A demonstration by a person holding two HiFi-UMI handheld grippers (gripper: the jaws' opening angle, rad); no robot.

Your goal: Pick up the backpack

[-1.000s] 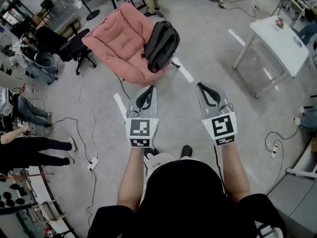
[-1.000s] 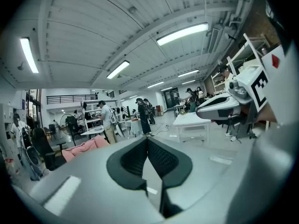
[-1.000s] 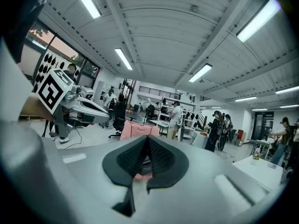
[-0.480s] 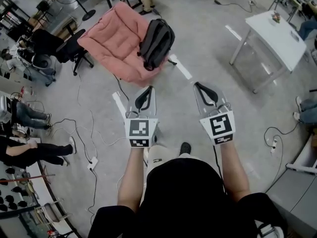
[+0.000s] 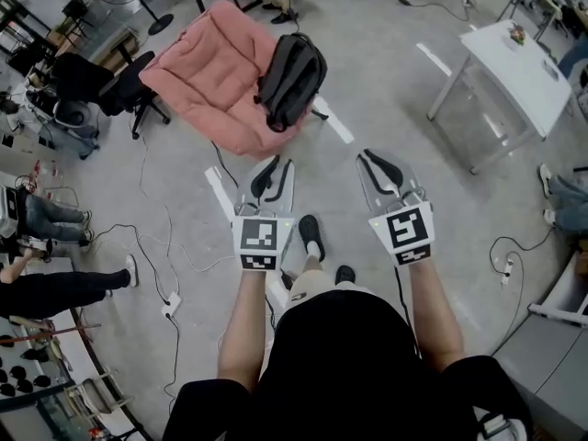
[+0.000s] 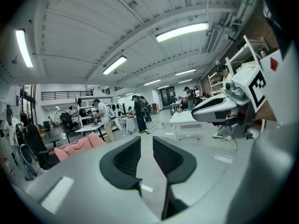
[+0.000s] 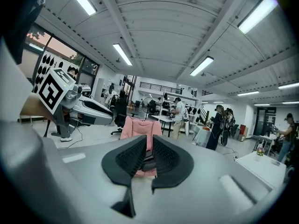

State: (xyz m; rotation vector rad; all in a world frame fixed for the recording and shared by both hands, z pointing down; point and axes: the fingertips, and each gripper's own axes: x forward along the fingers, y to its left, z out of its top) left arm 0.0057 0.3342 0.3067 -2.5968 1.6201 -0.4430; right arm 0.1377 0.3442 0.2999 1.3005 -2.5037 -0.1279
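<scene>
Head view, far left: a seated person's dark-trousered legs & thin black cables loose on the grey concrete floor. Upper left, a black office chair just beside a big pink cushioned armchair. The dark grey fabric backpack is propped upright against that armchair's right side, well ahead of both grippers, neither touching it. Left gripper is held out fwd over the floor, marker cube at the wrist end. Its jaws have just been opening and now stand a narrow gap apart w/ nothing btwn the pads; the left gripper view shows only floor & far bkgd through the slit. Btwn the two grippers, lower down, the person's black shoe is on the floor. Right gripper is held about level w/ the left, jaws practically together, empty. In the right gripper view the pink armchair sits straight ahead behind the jaw tips. Far right, a white rectangular table on pale legs, well apart from the backpack.
</scene>
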